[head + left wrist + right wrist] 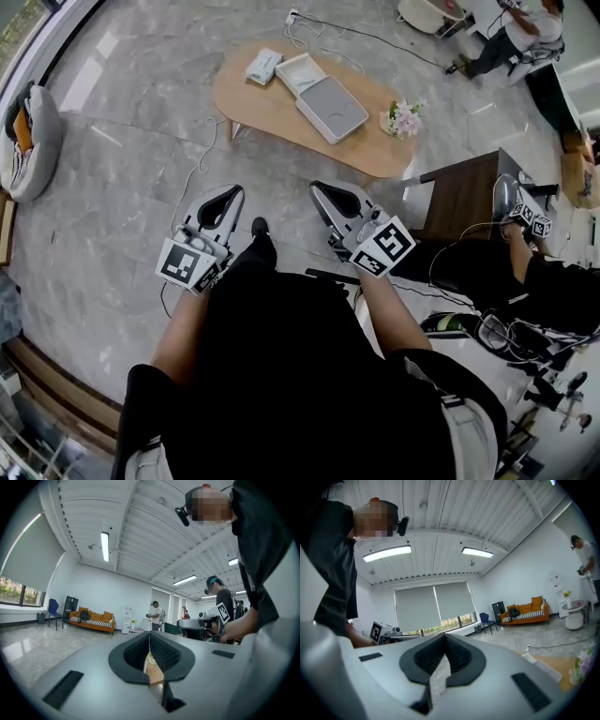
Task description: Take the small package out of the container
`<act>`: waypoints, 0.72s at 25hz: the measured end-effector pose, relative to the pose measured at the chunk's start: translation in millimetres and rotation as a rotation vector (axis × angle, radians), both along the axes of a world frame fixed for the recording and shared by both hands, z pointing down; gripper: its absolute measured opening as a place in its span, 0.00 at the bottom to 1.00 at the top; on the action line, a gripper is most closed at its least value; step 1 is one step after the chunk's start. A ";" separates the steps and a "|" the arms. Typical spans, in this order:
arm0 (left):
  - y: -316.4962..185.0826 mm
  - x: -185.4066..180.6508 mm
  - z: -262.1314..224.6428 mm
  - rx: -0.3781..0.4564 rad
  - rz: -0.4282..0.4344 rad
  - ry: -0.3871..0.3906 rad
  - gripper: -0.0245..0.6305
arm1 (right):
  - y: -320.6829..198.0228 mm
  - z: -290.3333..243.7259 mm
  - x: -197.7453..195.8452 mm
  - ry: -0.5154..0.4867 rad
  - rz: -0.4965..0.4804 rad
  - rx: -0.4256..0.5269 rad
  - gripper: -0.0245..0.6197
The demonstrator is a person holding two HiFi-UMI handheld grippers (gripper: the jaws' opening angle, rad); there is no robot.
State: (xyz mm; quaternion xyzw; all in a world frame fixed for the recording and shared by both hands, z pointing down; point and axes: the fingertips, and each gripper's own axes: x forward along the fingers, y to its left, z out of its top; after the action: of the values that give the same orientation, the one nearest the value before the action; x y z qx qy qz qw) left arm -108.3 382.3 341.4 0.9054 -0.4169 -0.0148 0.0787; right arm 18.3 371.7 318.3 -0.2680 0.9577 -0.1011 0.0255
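Note:
An oval wooden table (272,112) stands ahead on the marble floor. On it lies an open white box (300,72) with a flat grey container (332,107) against it. A small white package (263,66) rests on the tabletop just left of the box. I hold both grippers level in front of my body, well short of the table. My left gripper (232,191) is shut and empty, its tips meeting in the left gripper view (149,634). My right gripper (317,187) is also shut with nothing in it (443,637).
A small bunch of flowers (403,117) stands at the table's right end. A dark wooden table (464,192) and another person's gripper (525,216) are at the right. Cables trail over the floor (202,159). A cushioned chair (28,141) sits far left.

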 end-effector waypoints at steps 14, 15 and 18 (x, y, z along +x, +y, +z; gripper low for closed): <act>-160.6 -11.6 2.5 0.010 0.094 0.070 0.07 | -141.9 -15.2 -13.9 0.087 0.081 0.027 0.06; -167.9 -12.9 4.4 0.004 0.096 0.071 0.07 | -148.1 -14.8 -13.9 0.091 0.086 0.025 0.06; -191.8 -13.7 9.9 -0.019 0.099 0.086 0.07 | -168.8 -12.7 -9.9 0.102 0.103 0.017 0.06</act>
State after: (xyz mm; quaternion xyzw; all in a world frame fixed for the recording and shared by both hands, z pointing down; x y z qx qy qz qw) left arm -122.0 190.5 351.3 0.9227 -0.3680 -0.0459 0.1057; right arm 8.4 202.9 305.6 -0.3217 0.9435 -0.0778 -0.0161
